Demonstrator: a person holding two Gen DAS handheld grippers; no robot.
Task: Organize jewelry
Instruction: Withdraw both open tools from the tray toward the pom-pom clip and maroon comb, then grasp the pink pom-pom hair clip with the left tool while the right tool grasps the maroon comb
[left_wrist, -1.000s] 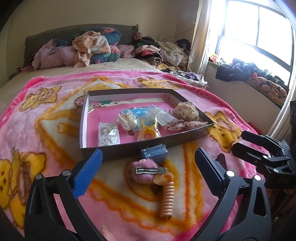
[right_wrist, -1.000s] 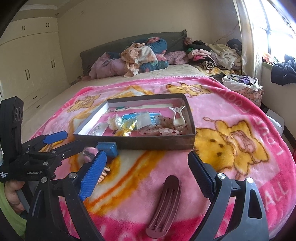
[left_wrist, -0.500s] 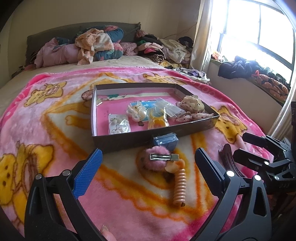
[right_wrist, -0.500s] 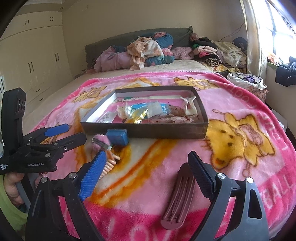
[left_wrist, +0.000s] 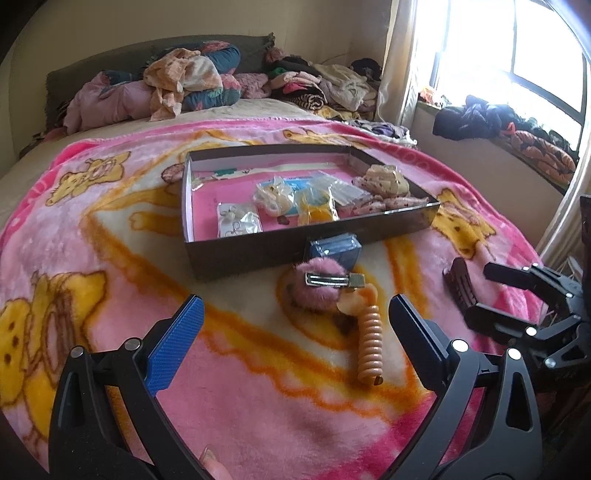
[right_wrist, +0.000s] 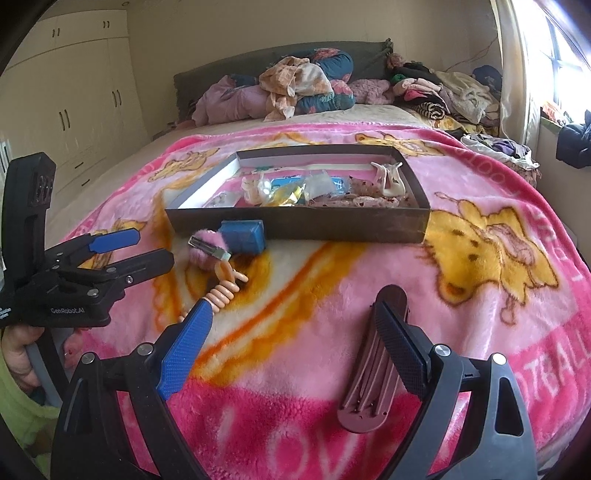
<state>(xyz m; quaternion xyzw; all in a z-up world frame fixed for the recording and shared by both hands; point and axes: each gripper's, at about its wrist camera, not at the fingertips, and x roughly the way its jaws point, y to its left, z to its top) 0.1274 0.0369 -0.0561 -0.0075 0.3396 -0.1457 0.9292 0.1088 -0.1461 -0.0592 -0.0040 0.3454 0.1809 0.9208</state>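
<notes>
A shallow dark box (left_wrist: 280, 251) (right_wrist: 295, 221) on the pink blanket holds bagged jewelry and hair pieces. In front of it lie a small blue case (left_wrist: 334, 248) (right_wrist: 242, 236), a pink fluffy clip with a metal bar (left_wrist: 319, 282) (right_wrist: 208, 249) and an orange spiral hair tie (left_wrist: 369, 343) (right_wrist: 221, 293). A brown hair clip (right_wrist: 373, 365) (left_wrist: 460, 288) lies further right. My left gripper (left_wrist: 295, 341) (right_wrist: 144, 245) is open and empty, just short of the fluffy clip. My right gripper (right_wrist: 291, 341) (left_wrist: 484, 291) is open, its right finger over the brown clip.
The pink cartoon blanket (left_wrist: 110, 258) covers the bed. Piled clothes (left_wrist: 184, 85) lie at the headboard and by the window sill (left_wrist: 498, 129). White wardrobes (right_wrist: 74, 92) stand on the left. The bed's edge drops off on the right.
Both grippers have moved forward and lower toward the blanket. The brown clip has come between the right gripper's fingers, and the left gripper's view has shifted so the box sits further right.
</notes>
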